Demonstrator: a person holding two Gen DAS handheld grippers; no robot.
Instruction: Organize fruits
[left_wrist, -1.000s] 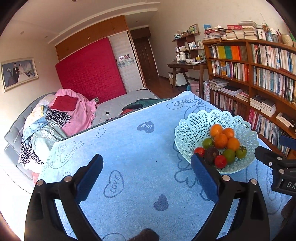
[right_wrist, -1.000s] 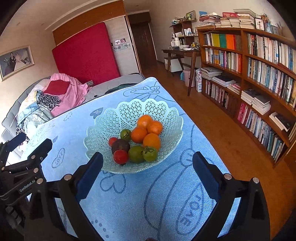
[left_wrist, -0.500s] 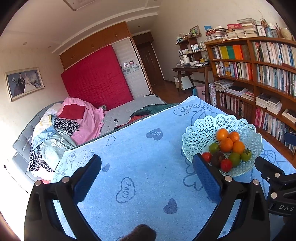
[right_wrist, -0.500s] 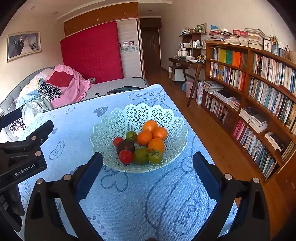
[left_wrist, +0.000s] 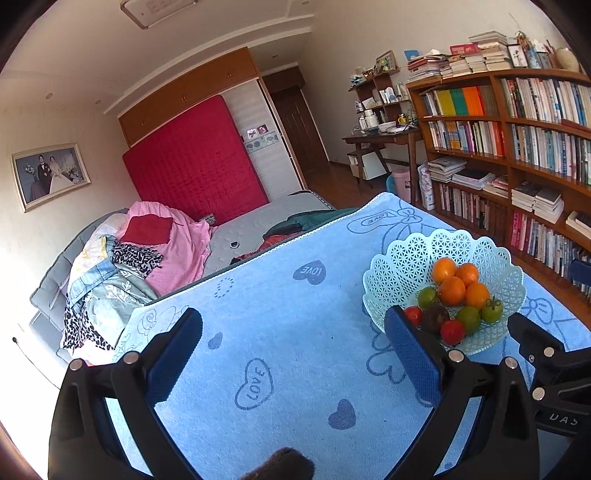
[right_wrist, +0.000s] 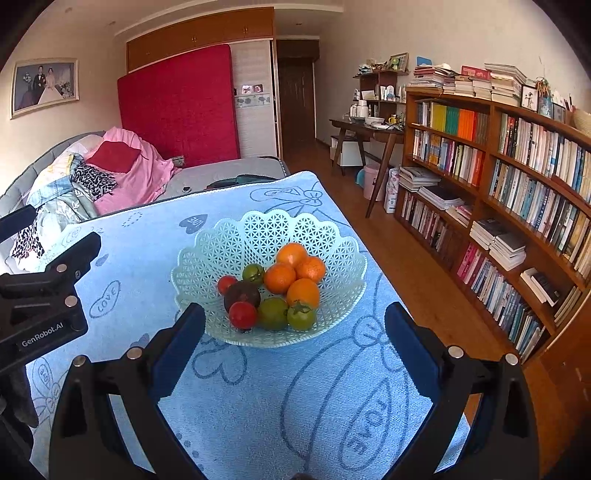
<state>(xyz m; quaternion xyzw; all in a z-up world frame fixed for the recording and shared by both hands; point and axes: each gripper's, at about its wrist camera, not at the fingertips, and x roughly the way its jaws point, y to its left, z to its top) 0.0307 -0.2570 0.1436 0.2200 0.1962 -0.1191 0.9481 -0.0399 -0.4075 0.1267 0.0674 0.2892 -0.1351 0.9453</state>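
Both tools, left (left_wrist: 293, 332) and right (right_wrist: 293, 328), gape wide, empty. Fruit basket (right_wrist: 236, 236) centre frame, heaped; a careless grab could roll oranges (right_wrist: 279, 277) off.

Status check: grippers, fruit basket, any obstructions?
Left gripper open, empty. Right gripper open, empty, facing the basket. Fruit all inside. Nothing between.

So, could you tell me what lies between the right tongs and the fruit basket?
Only bare blue patterned cloth, seen in the right wrist view, separates the open right tongs from the pale green lattice basket.
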